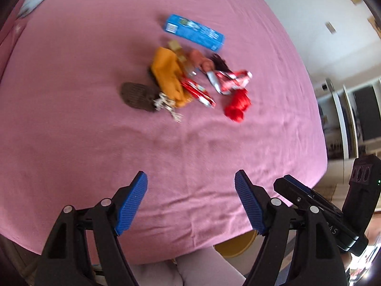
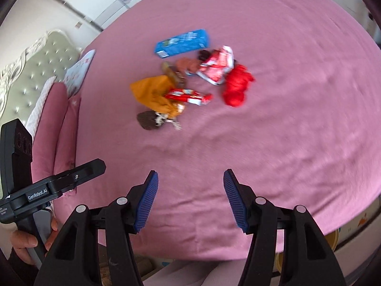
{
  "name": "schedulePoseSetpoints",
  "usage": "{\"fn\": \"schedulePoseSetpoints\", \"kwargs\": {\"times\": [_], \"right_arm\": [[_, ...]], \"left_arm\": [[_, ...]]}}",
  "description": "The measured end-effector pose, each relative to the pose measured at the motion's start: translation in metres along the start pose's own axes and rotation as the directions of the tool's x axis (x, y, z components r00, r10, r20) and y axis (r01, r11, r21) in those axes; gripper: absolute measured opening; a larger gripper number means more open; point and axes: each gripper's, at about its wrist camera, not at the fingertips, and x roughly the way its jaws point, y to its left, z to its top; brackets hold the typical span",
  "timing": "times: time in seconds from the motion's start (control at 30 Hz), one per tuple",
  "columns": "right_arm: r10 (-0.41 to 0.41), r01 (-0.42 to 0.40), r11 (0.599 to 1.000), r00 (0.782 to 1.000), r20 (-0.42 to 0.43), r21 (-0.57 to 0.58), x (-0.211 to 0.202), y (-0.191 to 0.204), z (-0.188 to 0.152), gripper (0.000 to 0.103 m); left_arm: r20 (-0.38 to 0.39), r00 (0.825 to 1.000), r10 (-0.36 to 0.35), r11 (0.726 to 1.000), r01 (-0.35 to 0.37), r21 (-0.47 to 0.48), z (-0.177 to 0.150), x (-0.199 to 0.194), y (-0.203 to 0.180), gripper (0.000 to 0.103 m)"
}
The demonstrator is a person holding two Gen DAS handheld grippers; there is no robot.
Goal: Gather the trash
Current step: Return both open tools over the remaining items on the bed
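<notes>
A pile of things lies in the middle of a pink bedspread [image 1: 71, 131] [image 2: 285, 119]: a blue carton [image 1: 194, 32] [image 2: 182, 43], a yellow cloth [image 1: 166, 76] [image 2: 152, 93], a red snack wrapper [image 1: 197, 93] [image 2: 188, 96], a crumpled red-and-silver wrapper [image 1: 228, 79] [image 2: 215, 66], a red bundle [image 1: 238, 104] [image 2: 237, 87] and a brown knitted piece [image 1: 137, 94] [image 2: 147, 120]. My left gripper [image 1: 190, 205] and my right gripper [image 2: 190, 200] hover open near the bed's front edge, well short of the pile, with nothing between their blue pads.
A padded headboard [image 2: 31, 76] and pillows [image 2: 62, 124] stand at the left in the right wrist view. A yellow bin [image 1: 235, 245] sits below the bed's edge. A hand [image 2: 23, 245] holds the left gripper's handle. Shelves [image 1: 352, 119] line the right wall.
</notes>
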Motion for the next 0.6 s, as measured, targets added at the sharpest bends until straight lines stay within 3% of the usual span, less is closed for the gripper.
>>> {"fn": "schedulePoseSetpoints", "kwargs": {"times": [0.27,0.6], "right_arm": [[0.003,-0.009,0.991,0.999,-0.042,-0.131,0.039,0.047,0.054,0.062],[-0.019,-0.01,0.975,0.991,-0.129,-0.22,0.119,0.071,0.12,0.063]], "left_arm": [[0.045,0.999,0.015,0.992,-0.009,-0.124,0.034,-0.004,0.041,0.077],[0.033,0.998,0.048,0.963,-0.037,-0.268,0.064,0.03,0.083,0.079]]}}
